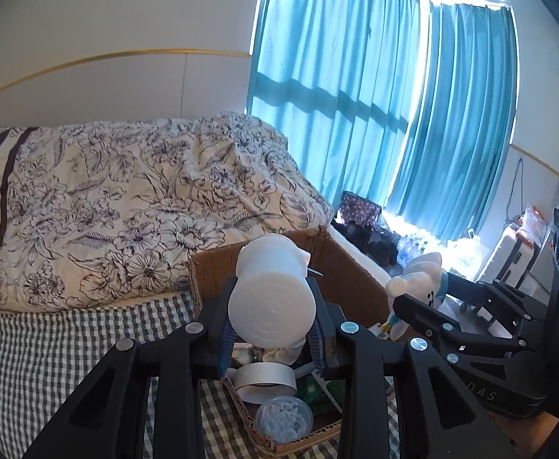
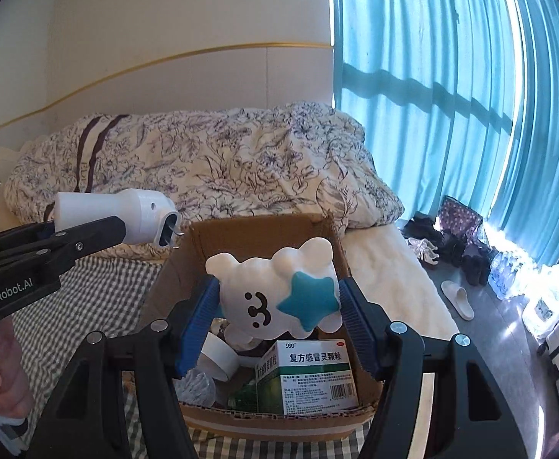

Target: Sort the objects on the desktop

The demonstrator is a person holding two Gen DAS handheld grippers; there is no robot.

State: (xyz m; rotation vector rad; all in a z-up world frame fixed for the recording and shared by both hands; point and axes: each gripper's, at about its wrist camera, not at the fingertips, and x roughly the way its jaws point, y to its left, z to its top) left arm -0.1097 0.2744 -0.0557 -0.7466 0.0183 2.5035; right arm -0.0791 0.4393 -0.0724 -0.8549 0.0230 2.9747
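My left gripper (image 1: 272, 323) is shut on a white plastic device (image 1: 269, 287), held above the near end of an open cardboard box (image 1: 218, 264); the device (image 2: 126, 218) shows a small metal hook at its tip. My right gripper (image 2: 279, 308) is shut on a white plush toy (image 2: 275, 298) with a teal star and a printed face, held over the same cardboard box (image 2: 241, 229). The plush toy (image 1: 419, 275) and the right gripper also appear at the right of the left wrist view. Inside the box lie a green medicine box (image 2: 310, 378), a tape roll (image 1: 266, 382) and a clear round container (image 1: 285, 417).
The box stands on a grey checked sheet (image 1: 49, 352) on a bed, with a flowered quilt (image 1: 126, 199) behind it. Teal curtains (image 2: 451, 95) cover the window at right. Shoes and a slipper (image 2: 457, 298) lie on the floor. A hand (image 2: 0, 375) holds the left gripper's handle.
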